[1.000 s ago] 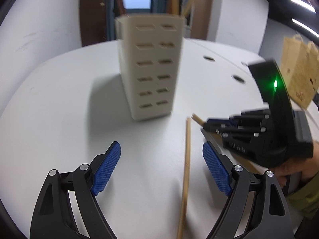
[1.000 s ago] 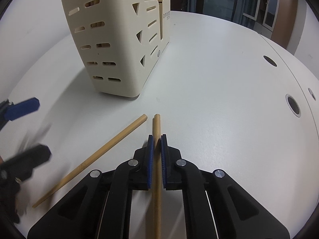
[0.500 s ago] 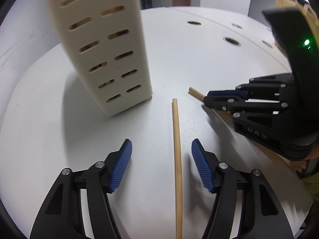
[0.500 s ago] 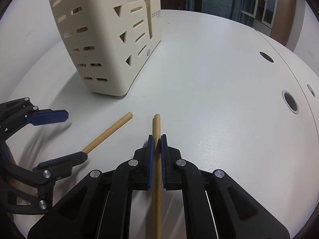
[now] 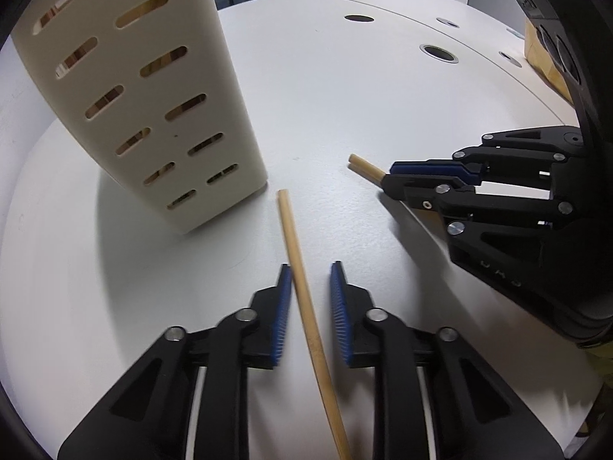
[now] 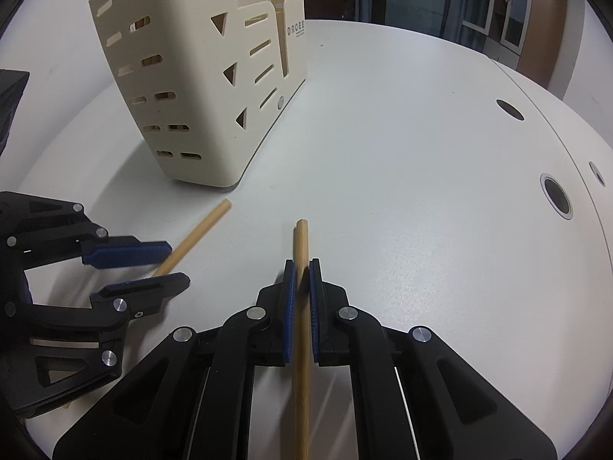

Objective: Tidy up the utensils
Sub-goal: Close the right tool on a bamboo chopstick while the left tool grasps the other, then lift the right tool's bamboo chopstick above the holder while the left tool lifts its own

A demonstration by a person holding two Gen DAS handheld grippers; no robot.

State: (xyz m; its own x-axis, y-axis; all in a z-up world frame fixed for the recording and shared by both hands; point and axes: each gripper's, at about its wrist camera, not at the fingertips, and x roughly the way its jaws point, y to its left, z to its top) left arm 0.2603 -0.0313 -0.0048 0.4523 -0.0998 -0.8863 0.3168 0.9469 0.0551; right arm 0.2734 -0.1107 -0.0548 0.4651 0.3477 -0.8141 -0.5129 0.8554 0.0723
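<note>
Left hand-held gripper (image 5: 308, 306) just closing around thin pale wooden chopstick (image 5: 302, 287) at lower centre, pads not yet pressing; right hand-held gripper (image 6: 302, 306) gripping second chopstick (image 6: 301, 253); lifting both toward cream slotted plastic utensil holder (image 5: 153, 115) likely next.

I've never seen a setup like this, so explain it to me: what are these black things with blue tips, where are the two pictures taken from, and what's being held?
They are two hand-held claws, one in each of a person's hands, each carrying a camera that looks along its fingers. In the left camera's picture, the left claw has just been closing around a wooden chopstick lying on the white table; a gap still shows on one side. In the right camera's picture, the right claw is shut on the second chopstick. A cream utensil holder stands behind them.
</note>
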